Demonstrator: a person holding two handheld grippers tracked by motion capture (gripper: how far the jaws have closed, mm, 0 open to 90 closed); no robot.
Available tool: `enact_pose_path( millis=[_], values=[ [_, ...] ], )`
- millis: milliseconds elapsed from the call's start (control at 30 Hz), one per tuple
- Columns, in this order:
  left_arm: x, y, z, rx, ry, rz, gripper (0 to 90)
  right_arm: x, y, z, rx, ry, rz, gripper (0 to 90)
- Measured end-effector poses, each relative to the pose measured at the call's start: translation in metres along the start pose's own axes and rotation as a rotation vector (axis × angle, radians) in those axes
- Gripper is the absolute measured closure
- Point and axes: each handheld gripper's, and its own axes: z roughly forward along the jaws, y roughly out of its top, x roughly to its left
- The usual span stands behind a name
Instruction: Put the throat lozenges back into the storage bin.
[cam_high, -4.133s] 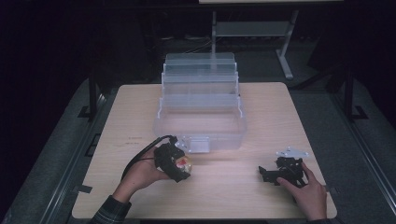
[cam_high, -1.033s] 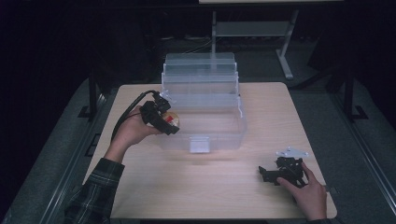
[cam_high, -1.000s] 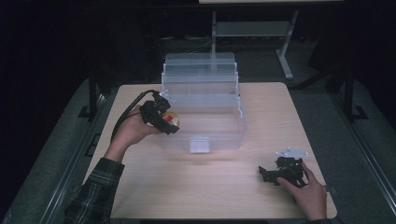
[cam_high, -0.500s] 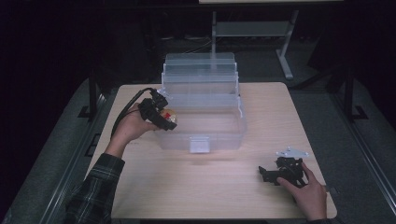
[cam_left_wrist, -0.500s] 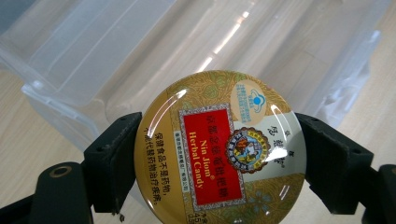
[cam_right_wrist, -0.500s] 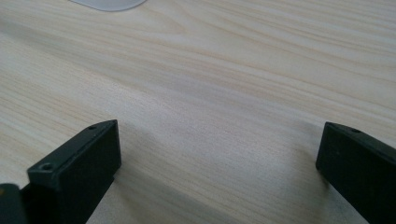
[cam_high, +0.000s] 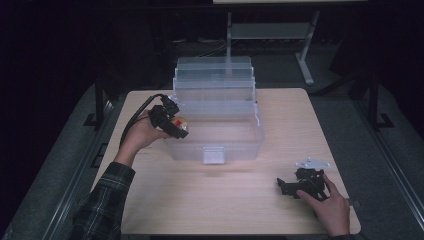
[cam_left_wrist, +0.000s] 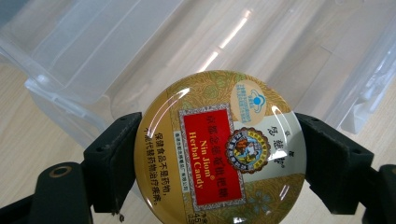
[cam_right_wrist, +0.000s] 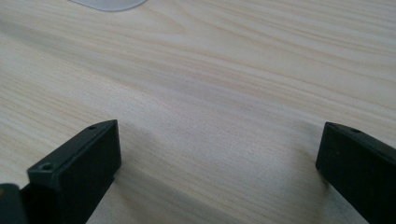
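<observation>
Item: round gold-and-red lidded candy tin (cam_left_wrist: 219, 151), clenched edge to edge between the black jaws of the left gripper (cam_high: 170, 121), held at the left front corner of the clear plastic tiered storage box (cam_high: 220, 115) and just above its rim, a placing judged to serve lowering it into the open bottom tray. The tin's printed lid faces the gripper camera; being a disc it has no long axis, and its label text runs across the jaw line. Right gripper (cam_high: 300, 186): released, jaws wide apart, resting idle on the pale wooden table (cam_high: 240, 200) near the front right, well apart from the box
</observation>
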Motion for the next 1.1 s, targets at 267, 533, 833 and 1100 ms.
enact_pose_path(
  millis=[267,533,833,1100],
  values=[
    [0.0007,-0.0005,0.0049,0.013,-0.001,-0.004,19.3,0.0000,0.0000,0.0000,0.000,0.000,-0.001,0.0],
    [0.0019,-0.0013,0.0070,0.027,0.003,0.001,19.2,0.0000,0.0000,0.0000,0.000,0.000,0.000,0.0],
    [0.0019,-0.0016,0.0087,0.031,-0.005,-0.006,18.9,0.0000,0.0000,0.0000,0.000,0.000,0.000,0.0],
    [0.0025,-0.0025,0.0036,0.017,0.001,-0.005,18.9,0.0000,0.0000,0.0000,0.000,0.000,0.000,0.0]
  ],
)
